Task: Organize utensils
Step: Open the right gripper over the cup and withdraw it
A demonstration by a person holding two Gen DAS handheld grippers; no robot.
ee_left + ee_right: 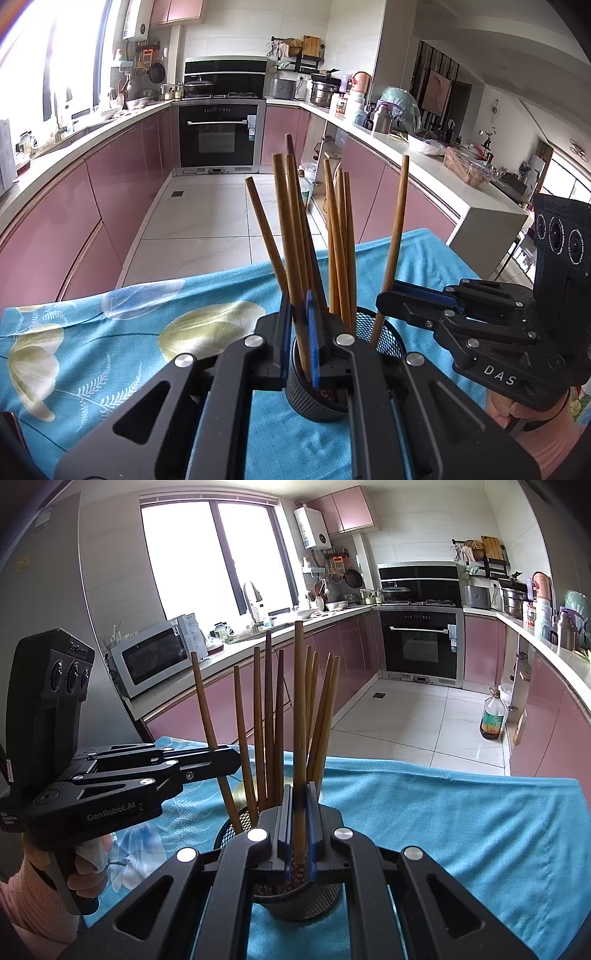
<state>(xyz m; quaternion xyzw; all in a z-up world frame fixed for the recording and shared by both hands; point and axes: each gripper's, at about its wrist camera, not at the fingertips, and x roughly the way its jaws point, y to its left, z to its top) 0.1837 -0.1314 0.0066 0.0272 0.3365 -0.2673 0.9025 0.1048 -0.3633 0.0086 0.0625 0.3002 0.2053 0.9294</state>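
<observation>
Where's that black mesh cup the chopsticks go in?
The cup stands on the blue cloth, low and centre in both wrist views, full of chopsticks. Both tools reach over it, each shut on one chopstick.

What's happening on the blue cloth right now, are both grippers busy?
Yes. A person is sorting wooden chopsticks into the black mesh holder on the blue cloth. The left gripper is shut on one chopstick standing in the holder, and the right gripper is shut on another chopstick, also upright in it. The remaining chopsticks lean loosely inside.
</observation>
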